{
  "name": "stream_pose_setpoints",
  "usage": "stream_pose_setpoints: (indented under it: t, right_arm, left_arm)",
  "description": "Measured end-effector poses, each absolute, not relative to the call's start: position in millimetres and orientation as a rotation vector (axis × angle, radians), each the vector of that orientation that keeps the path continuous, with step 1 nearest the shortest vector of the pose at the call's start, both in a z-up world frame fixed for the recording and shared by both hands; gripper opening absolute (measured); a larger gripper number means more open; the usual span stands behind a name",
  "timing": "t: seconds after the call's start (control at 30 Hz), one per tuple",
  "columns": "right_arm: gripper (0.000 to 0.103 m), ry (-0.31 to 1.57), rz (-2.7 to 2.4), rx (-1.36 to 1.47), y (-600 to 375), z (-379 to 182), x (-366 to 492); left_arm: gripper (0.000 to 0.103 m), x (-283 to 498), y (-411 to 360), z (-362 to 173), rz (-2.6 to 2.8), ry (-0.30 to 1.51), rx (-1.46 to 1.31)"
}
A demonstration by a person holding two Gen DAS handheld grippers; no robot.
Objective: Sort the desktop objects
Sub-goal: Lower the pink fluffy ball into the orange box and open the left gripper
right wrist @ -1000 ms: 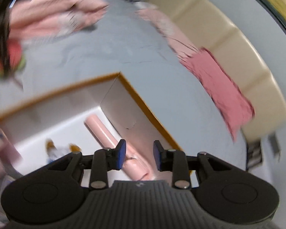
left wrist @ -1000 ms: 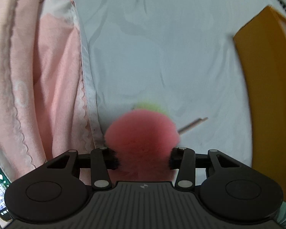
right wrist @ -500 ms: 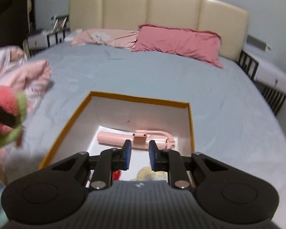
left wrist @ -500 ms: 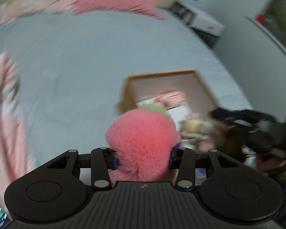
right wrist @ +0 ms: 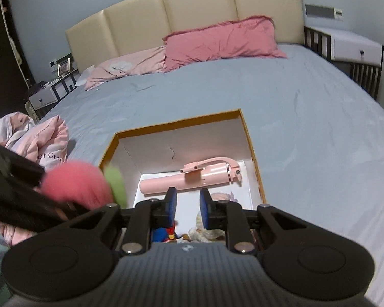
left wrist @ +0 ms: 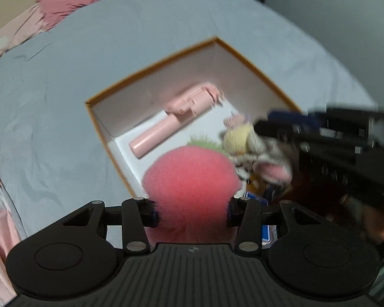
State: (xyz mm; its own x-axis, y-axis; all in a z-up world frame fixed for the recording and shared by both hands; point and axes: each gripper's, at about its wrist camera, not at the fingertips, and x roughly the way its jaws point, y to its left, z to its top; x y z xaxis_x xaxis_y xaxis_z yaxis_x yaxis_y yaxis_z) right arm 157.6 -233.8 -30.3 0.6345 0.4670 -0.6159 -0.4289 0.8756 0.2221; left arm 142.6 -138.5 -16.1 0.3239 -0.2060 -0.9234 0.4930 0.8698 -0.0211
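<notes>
My left gripper (left wrist: 191,211) is shut on a fluffy pink plush strawberry (left wrist: 190,179) with a green top and holds it above the near left corner of an open orange-rimmed box (left wrist: 151,65). The box has white walls and holds a pink selfie stick (left wrist: 171,125), a small yellow and pink doll (left wrist: 239,138) and other small items. In the right wrist view the strawberry (right wrist: 75,183) hangs at the box's (right wrist: 176,125) left edge. My right gripper (right wrist: 188,203) is empty, its blue pads a narrow gap apart, over the box's near side above the selfie stick (right wrist: 192,177).
The box lies on a grey-blue bed sheet (right wrist: 307,117). A pink blanket (right wrist: 46,140) is bunched at the left. Pink pillows (right wrist: 217,42) lean on a cream headboard (right wrist: 192,7). A white nightstand (right wrist: 353,47) stands at the right.
My left gripper has carried the strawberry from the sheet beside the blanket to above the box. My right gripper has levelled out over the box and stayed nearly closed.
</notes>
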Motion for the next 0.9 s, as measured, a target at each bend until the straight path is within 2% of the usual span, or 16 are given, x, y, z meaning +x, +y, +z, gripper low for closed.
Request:
stream_pose_setpoints:
  t: [0.3, 0.53, 0.6, 0.63, 0.73, 0.77, 0.9]
  right_arm:
    - [0.021, 0.762, 0.513, 0.098, -243, -50, 159]
    - [0.021, 0.768, 0.537, 0.134, -246, -54, 158]
    - [0.022, 0.768, 0.538, 0.139, -247, -54, 157]
    - [0.022, 0.770, 0.538, 0.137, -246, -54, 158]
    - [0.022, 0.769, 0.542, 0.132, -245, -54, 156]
    - [0.022, 0.767, 0.544, 0.134, -246, -53, 156]
    - [0.022, 0.783, 0.534, 0.139, -248, -54, 155]
  left_arm:
    - [0.055, 138, -145, -54, -0.493, 1.226, 0.346]
    - [0.058, 129, -119, -40, -0.481, 1.169, 0.229]
    - [0.049, 125, -109, -35, -0.485, 1.148, 0.190]
    - [0.038, 124, -106, -34, -0.484, 1.151, 0.180]
    - [0.028, 126, -104, -37, -0.479, 1.180, 0.177]
    - [0.025, 129, -105, -40, -0.468, 1.192, 0.182]
    - [0.024, 130, -106, -35, -0.446, 1.149, 0.131]
